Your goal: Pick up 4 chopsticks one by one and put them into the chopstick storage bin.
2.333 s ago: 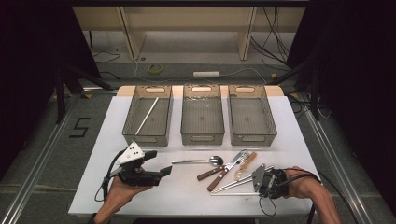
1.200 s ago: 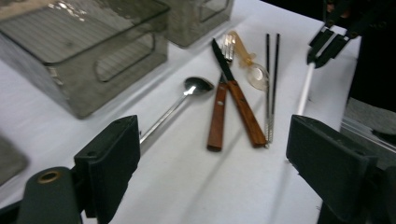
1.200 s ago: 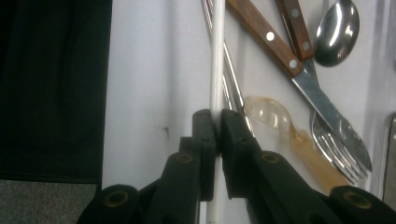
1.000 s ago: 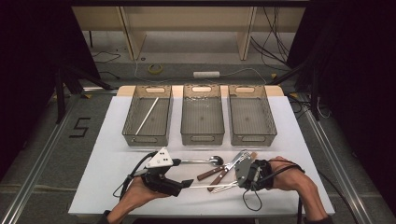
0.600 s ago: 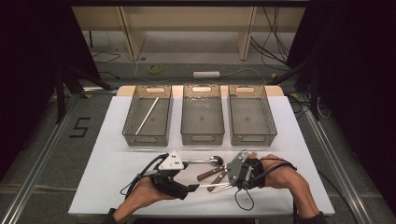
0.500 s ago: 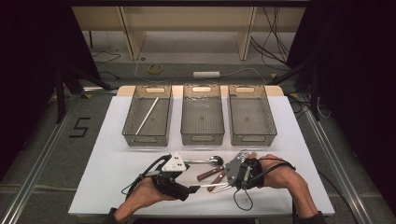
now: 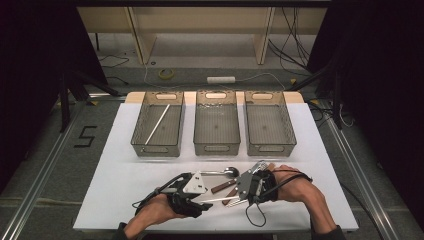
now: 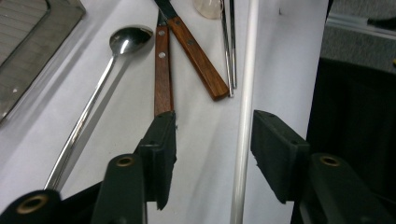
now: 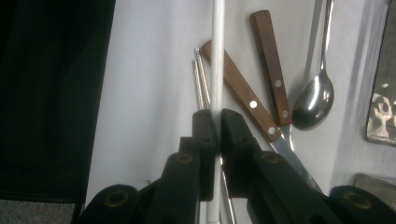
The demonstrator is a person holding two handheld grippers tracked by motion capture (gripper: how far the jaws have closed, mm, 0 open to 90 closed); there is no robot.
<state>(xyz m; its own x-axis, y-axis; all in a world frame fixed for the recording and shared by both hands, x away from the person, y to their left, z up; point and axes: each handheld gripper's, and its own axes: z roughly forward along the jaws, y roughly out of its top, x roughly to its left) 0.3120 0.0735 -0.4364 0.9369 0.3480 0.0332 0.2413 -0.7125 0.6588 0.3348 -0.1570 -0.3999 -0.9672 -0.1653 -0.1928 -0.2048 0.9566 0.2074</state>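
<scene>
Already the right gripper (image 9: 214, 126) pinches the white chopstick (image 9: 217, 51) — its length runs between the left gripper's (image 8: 212, 140) half-closed, closing jaws.

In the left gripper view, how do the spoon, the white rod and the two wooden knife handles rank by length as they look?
1. White rod, crossing the whole picture.
2. Spoon.
3. The two wooden knife handles: they look alike, so no ranking between them.
The rod runs nearer the camera, so its lead is partly nearness.
</scene>
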